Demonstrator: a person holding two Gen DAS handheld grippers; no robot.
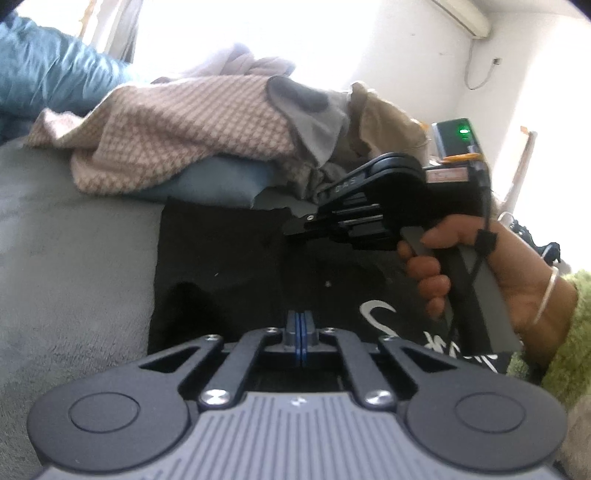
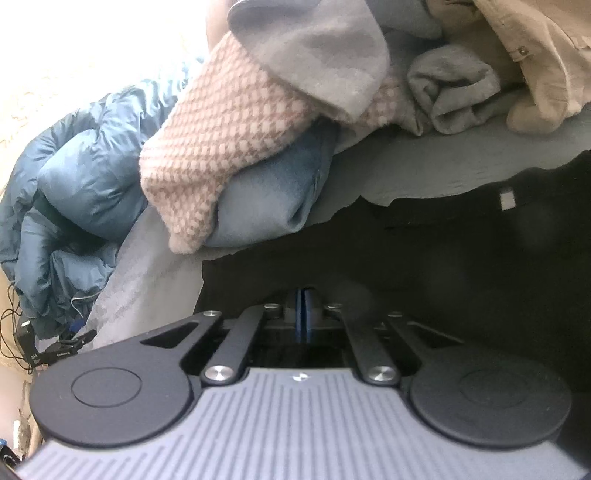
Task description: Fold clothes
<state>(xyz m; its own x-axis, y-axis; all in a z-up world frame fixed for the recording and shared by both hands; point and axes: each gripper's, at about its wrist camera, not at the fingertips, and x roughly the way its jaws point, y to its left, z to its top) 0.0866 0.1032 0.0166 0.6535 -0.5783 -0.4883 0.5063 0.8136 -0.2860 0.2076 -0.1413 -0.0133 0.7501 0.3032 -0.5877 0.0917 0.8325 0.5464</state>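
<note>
Left tool (image 1: 302,325): blue pads pressed flat together, no gap, tips down on the black garment (image 1: 229,258). Whether a fold of cloth was pinched between them couldn't be told. Right tool (image 2: 303,310): same, pads fully together, tips low over the black cloth, grip on fabric not clear.

Left view also showed the right tool from the side, held by a hand (image 1: 476,266) with a bangle and a green sleeve (image 1: 565,332), nose angled down at the garment's far edge.

Black garment: spread mostly flat on the grey bed cover (image 1: 66,258), very dark, little detail. White script lettering (image 1: 376,317) near the right hand. Small white label (image 2: 506,199) near the far edge in the right view. Far edge ragged, not straight.

Beyond it, touching or nearly so: a heap of clothes. Pink-and-beige houndstooth knit (image 1: 177,136) draped over a folded blue piece (image 1: 218,181), grey garment (image 2: 317,55) on top, beige shirt (image 2: 535,55) to the right. Blue puffy quilt (image 2: 74,184) bunched up far left. Wall air-con unit (image 1: 461,14) top right.
</note>
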